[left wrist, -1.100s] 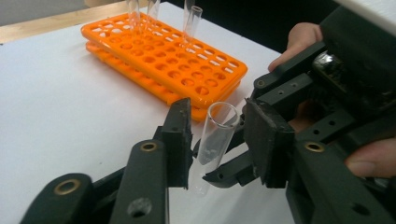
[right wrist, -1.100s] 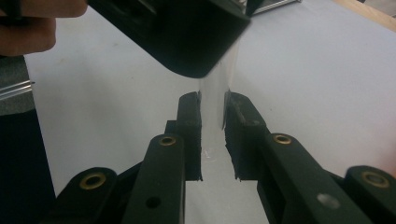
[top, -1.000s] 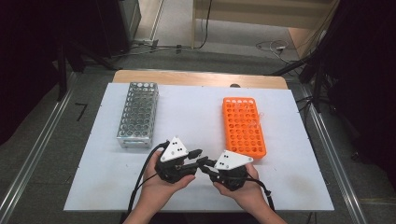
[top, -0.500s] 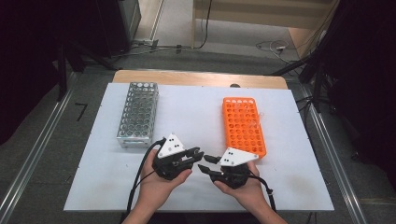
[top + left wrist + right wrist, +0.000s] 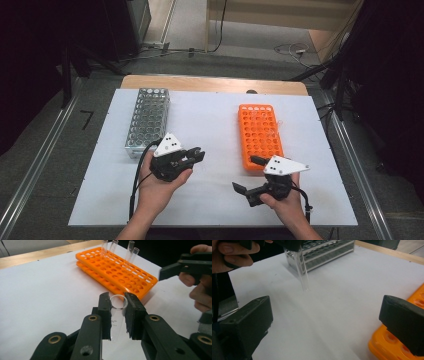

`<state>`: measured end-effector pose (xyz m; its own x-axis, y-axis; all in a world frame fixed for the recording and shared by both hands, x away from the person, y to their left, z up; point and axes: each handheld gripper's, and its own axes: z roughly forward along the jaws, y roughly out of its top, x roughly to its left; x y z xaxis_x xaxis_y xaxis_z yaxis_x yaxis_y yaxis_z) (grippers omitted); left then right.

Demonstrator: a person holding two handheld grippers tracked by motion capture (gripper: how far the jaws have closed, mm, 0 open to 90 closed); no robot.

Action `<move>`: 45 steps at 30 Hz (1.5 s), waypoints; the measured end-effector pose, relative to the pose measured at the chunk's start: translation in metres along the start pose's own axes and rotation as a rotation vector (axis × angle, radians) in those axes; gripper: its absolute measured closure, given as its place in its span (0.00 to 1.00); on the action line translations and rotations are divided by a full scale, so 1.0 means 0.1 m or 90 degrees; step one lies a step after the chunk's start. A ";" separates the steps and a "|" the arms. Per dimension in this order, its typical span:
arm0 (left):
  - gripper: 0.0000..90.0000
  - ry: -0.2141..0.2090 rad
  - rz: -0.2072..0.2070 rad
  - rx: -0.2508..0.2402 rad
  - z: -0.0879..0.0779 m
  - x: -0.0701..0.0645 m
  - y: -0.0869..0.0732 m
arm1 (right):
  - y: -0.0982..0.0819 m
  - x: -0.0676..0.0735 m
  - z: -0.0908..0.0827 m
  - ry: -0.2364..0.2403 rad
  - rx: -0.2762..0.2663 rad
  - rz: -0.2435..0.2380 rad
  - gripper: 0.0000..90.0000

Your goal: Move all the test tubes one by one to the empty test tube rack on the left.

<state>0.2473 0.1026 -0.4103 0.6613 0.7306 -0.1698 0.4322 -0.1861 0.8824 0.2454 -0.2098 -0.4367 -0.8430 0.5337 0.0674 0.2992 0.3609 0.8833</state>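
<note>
So the left gripper (image 5: 192, 156) has its fingers (image 5: 105, 312) clamped on a clear glass tube (image 5: 117, 315), one pad on each side just below the open rim. In the left gripper view the rim sits right at the fingertips and the body of the tube runs back between the pads toward the hand. From the right gripper view you can see the same tube hanging out below that gripper with its rounded end pointing down at the desk (image 5: 210, 125), off the surface, a bit tilted.

The right gripper (image 5: 246, 175) is holding nothing. Its fingers (image 5: 249, 325) have just been opening and now stand wide apart, with only bare desk between them. It sits near the close end of the orange rack (image 5: 259, 136), well apart from the left gripper and the tube.

The orange rack is on the right half of the desk and has a few clear tubes (image 5: 132, 251) standing at its far end. The metal rack (image 5: 148, 120) is on the left, just beyond the left hand (image 5: 160, 187). The tube itself is held over the near-middle of the desk, between the two racks, closer to the metal one.
</note>
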 end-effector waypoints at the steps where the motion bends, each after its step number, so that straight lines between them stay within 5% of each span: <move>1: 0.84 0.005 0.000 -0.001 -0.01 0.02 0.01 | -0.02 -0.03 -0.04 -0.006 -0.004 0.001 0.00; 14: 0.84 0.057 0.009 0.000 -0.09 0.36 0.21 | -0.33 -0.34 -0.54 -0.062 -0.033 0.048 0.00; 21: 0.84 0.078 -0.010 -0.010 -0.13 0.60 0.31 | -0.49 -0.50 -0.72 -0.092 -0.034 0.063 0.00; 36: 0.84 0.129 -0.039 -0.015 -0.09 1.11 0.53 | -0.62 -0.67 -0.79 -0.114 -0.028 0.081 0.00; 45: 0.84 0.158 -0.032 -0.018 -0.02 1.37 0.72 | -0.65 -0.70 -0.78 -0.116 -0.028 0.078 0.00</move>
<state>0.3679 0.1899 -0.3690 0.4666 0.8783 -0.1039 0.4414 -0.1294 0.8879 0.2503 -0.3303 -0.4631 -0.7055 0.7025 0.0934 0.3708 0.2535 0.8935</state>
